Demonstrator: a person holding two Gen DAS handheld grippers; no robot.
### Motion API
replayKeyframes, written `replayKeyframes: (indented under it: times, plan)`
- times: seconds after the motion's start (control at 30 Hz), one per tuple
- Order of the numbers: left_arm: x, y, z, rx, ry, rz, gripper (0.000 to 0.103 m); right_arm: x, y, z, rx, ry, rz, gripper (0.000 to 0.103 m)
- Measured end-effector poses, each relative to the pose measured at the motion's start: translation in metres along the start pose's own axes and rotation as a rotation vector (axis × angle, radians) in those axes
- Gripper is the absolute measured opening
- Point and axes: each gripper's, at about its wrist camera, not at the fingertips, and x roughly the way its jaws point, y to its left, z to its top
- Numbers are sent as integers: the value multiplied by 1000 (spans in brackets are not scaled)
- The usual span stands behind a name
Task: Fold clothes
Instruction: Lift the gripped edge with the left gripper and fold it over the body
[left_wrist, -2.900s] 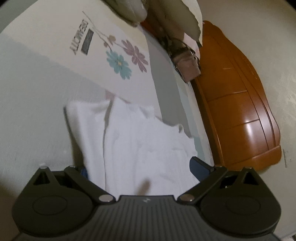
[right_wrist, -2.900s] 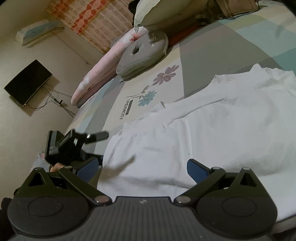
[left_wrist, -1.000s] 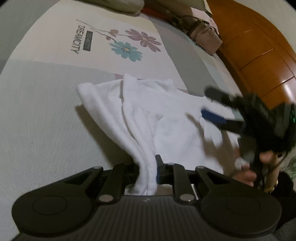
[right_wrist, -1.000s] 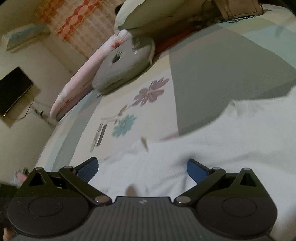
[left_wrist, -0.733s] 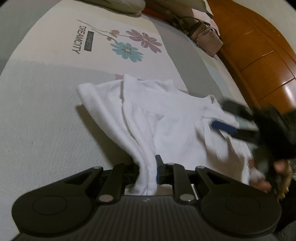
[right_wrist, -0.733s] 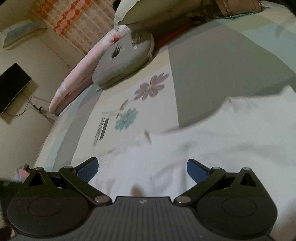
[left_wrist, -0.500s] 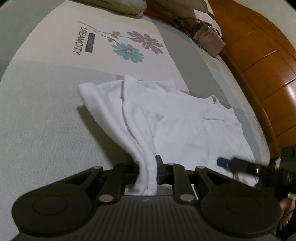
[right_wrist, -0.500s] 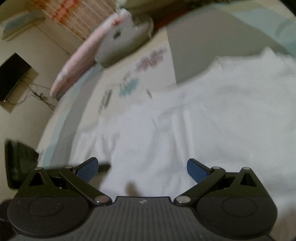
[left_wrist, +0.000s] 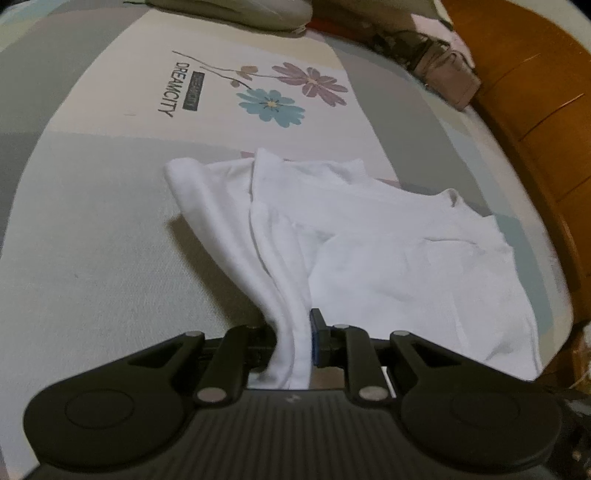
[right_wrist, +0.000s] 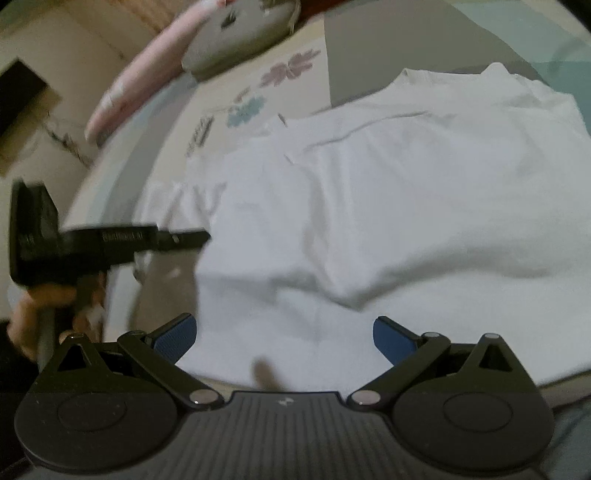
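The white garment (left_wrist: 388, 236) lies on the bed (left_wrist: 92, 258), spread over the bedcover's pale grey and cream panels, with its far edge just short of the printed blue and purple flowers (left_wrist: 273, 105) and the lettering beside them. One part is doubled over on itself, so a long fold runs from the far edge toward the camera, and a gathered strip of cloth rises off the cover into the left gripper (left_wrist: 295, 343). The jaws there are drawn close together and pinch that strip between their pads; the cloth hangs in soft vertical pleats at the grip. To the right of the fold the garment lies flat, its right edge reaching close to the side of the bed, where an orange wooden panel (left_wrist: 535, 110) stands.

From the right wrist view the same garment (right_wrist: 388, 184) fills most of the picture, with a loose rounded fold across its near part. The right gripper (right_wrist: 284, 336) hangs above the near edge of the cloth with its jaws spread wide and nothing between the blue pads (right_wrist: 173, 334). The left gripper (right_wrist: 110, 243) shows at the left of that view, blurred, held by a hand (right_wrist: 40, 310).

Left of the garment the bedcover is bare and open. At the head of the bed lie a grey cushion (right_wrist: 236, 40), a pink pillow (right_wrist: 140, 77) and a brown bag (left_wrist: 447, 77).
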Motion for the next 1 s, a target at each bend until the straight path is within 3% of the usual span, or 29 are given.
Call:
replayKeyframes:
  times: [0.17,0.33,0.57,0.77,1.0]
  plan:
    - [-5,-12,3,-7,8,61,13,-30,-4,-3,-56,-35,-13,103]
    - [-26,-30,8,-2,-9,66,12,-56,-11,-10,-102,-112,-61,103]
    - [-50,-81,13,42,4,15,12,-81,-27,-31,-174,-173,-134,103]
    - [-59,-131,19,80,15,-30,12,-104,-42,-46,-168,-227,-126,103]
    - [-42,-179,26,103,44,-54,12,-133,-60,-63,-163,-288,-109,103]
